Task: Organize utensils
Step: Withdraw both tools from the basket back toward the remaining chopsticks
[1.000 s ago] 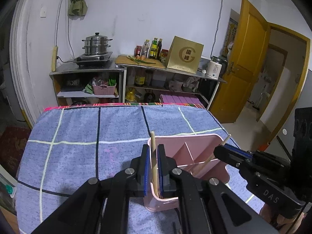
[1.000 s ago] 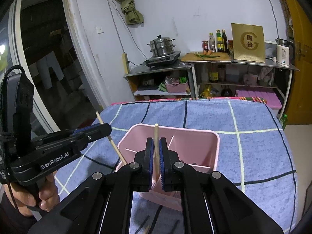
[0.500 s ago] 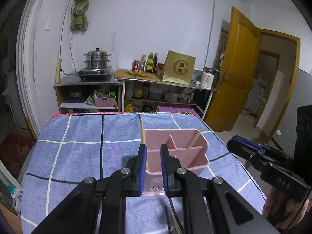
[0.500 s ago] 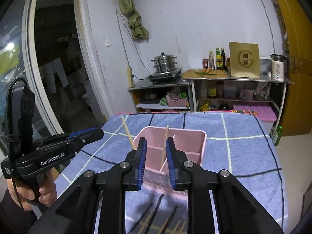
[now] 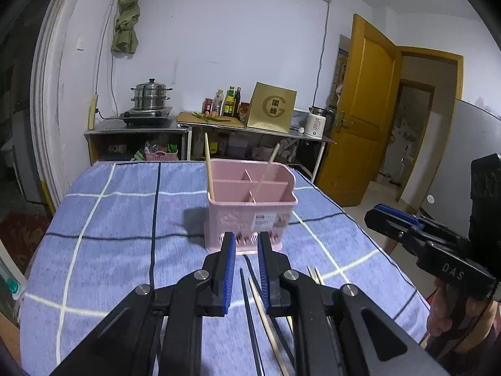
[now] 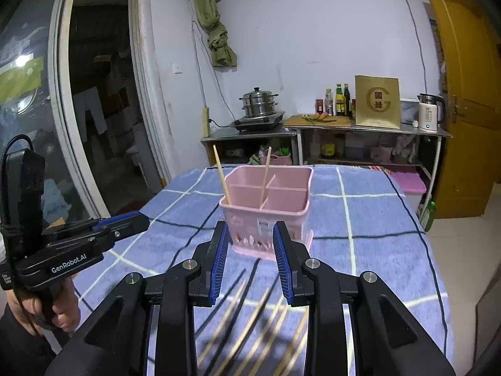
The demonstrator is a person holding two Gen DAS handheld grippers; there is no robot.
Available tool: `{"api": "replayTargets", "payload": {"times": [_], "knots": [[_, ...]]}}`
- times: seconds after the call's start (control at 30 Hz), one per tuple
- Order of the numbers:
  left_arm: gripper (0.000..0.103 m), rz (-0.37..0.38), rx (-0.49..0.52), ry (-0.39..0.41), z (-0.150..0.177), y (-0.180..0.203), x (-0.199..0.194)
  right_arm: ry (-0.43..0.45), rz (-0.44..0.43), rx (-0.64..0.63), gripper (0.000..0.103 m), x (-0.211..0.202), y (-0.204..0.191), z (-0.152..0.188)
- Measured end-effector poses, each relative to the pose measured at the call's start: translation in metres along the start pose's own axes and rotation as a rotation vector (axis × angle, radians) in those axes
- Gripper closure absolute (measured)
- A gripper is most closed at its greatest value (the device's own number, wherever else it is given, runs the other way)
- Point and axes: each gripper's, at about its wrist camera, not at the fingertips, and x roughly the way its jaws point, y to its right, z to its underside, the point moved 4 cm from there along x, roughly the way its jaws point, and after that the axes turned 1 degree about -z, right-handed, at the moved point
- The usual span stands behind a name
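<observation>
The loose chopsticks (image 5: 261, 310) lie on the tabletop (image 5: 109, 219) below my empty, slightly spread left tongs (image 5: 245, 244), pointing lengthwise towards the pink holder (image 5: 250, 210) ahead; my right tongs (image 6: 249, 244) have just been opening, empty.

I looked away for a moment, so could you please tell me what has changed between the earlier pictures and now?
Both grippers let go of their wooden chopsticks, which now stand in the pink utensil holder: one at its left edge, one by the middle divider. The left gripper and right gripper pulled back from the holder; the right's jaws have just been opening, nothing between them. Loose chopsticks on the blue checked tablecloth have come into view. The holder stayed put.
</observation>
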Motion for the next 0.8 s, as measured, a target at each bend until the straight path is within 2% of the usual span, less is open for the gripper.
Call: {"api": "replayTargets", "payload": {"times": [0.4, 0.8], "knots": [[0.089, 0.004, 0.012, -0.034, 0.051, 0.010, -0.019, -0.031, 0.014, 0.048, 0.073, -0.024, 0.008, 0.048], [0.089, 0.023, 0.013, -0.116, 0.071, 0.017, 0.004, -0.096, 0.029, 0.049, 0.073, -0.014, 0.018, 0.067]]}}
